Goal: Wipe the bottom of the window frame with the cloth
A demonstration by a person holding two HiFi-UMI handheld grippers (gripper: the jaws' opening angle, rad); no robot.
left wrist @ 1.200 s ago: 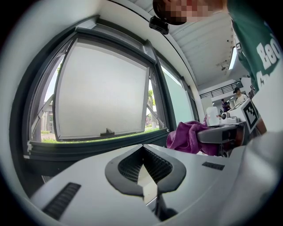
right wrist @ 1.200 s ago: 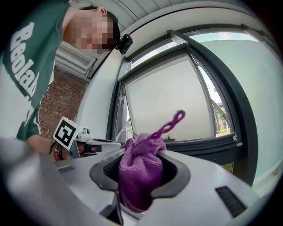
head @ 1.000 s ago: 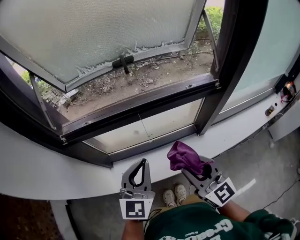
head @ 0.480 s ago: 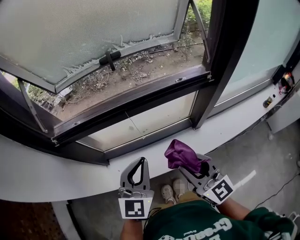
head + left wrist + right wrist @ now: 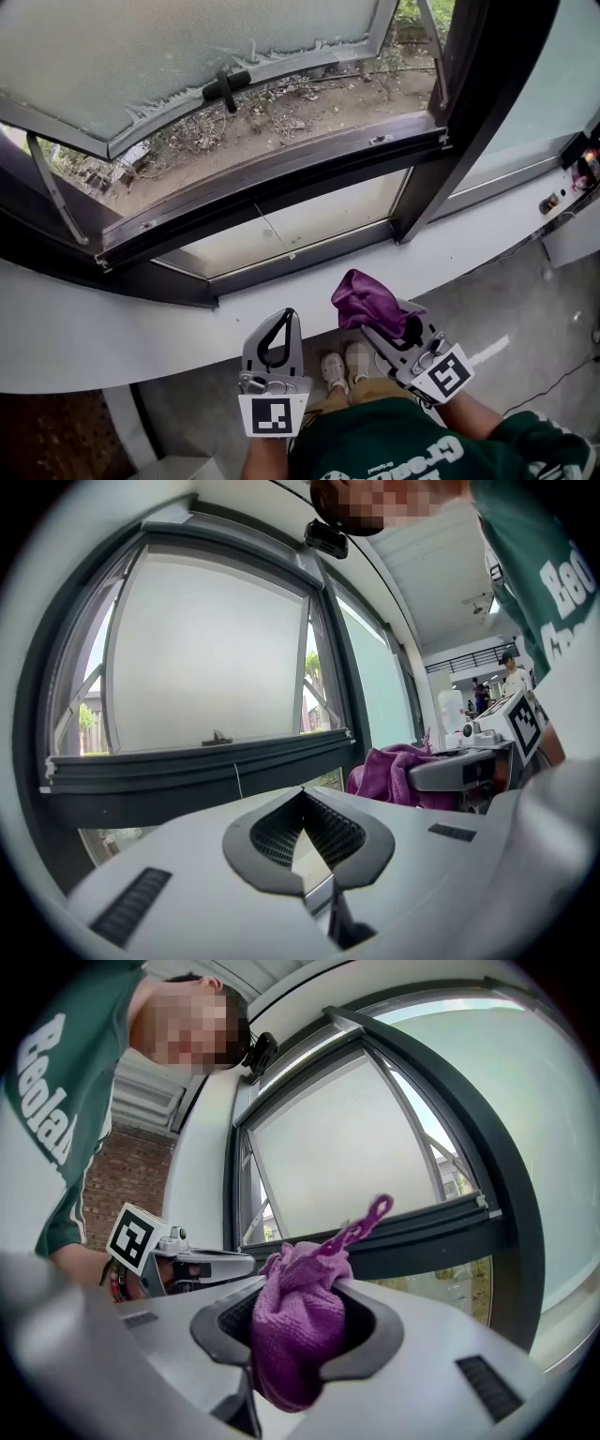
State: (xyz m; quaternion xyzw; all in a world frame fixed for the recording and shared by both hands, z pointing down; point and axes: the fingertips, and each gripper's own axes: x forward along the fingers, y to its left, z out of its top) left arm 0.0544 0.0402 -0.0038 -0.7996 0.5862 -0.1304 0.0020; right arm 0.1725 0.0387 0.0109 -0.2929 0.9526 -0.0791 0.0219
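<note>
Purple cloth [image 5: 295,1321], pinched in right gripper [image 5: 298,1337]

2 grippers: left gripper [image 5: 285,319] & right gripper [image 5: 380,328], ea. w/ 1 marker cube, so 2 cubes: left cube [image 5: 273,415], right cube [image 5: 448,373]. 1 purple cloth [image 5: 366,302]. 1 window frame [image 5: 281,183] w/ 1 open sash [image 5: 141,47], 1 handle [image 5: 226,86], 2 stay arms: left stay [image 5: 56,190], right stay [image 5: 429,45]. 2 shoes: one shoe [image 5: 331,368], other shoe [image 5: 356,357].
</note>
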